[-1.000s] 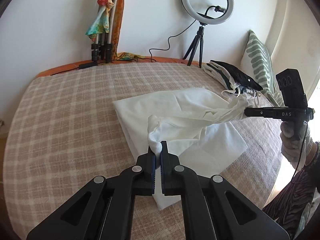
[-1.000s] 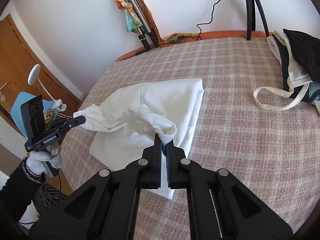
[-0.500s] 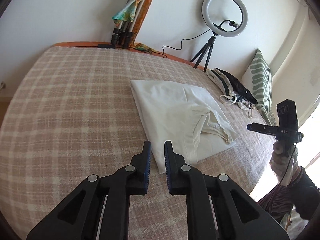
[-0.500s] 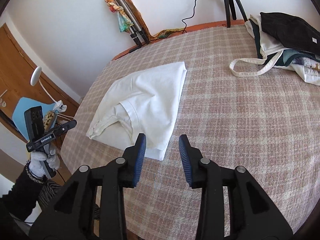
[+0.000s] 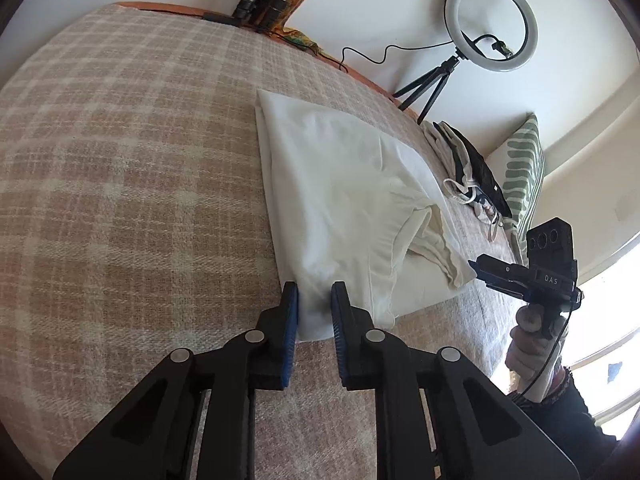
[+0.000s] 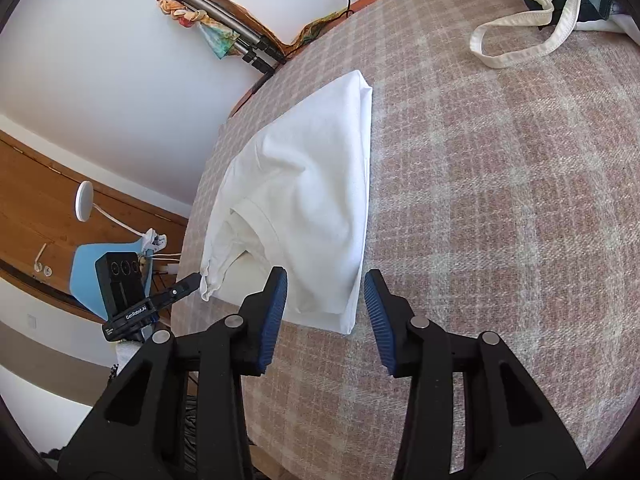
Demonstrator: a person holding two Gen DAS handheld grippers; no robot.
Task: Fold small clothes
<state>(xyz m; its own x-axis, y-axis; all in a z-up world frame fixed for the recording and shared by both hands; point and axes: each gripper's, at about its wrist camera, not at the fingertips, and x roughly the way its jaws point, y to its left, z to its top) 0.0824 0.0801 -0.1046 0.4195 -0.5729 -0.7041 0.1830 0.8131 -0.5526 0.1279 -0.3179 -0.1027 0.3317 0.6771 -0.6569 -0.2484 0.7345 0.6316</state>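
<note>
white cotton garment (image 5: 344, 200): a folded white cotton t-shirt lies flat on the bed's beige and pink checked woven blanket (image 5: 132, 184), in the middle of the bed, one short sleeve turned over on top near its near edge.
left tongs (image 5: 314, 304): black with blue pads, closing over the garment's near left corner; a narrow gap shows, and i judge the pads are not yet pressing the cloth.
right tongs (image 6: 325, 292): wider apart and also closing, straddling the near right corner (image 6: 340, 316) without pinching it.
why so: each pair sits at one corner of the same edge, which suits lifting that edge for another fold.
clothes heap (image 5: 468, 172): dark and pale pieces wait beside the green-patterned pillow (image 5: 524, 172).
hidden: the layers under the top fold; whether either lower finger touches the blanket; the heap is cut off in the right view.
</note>
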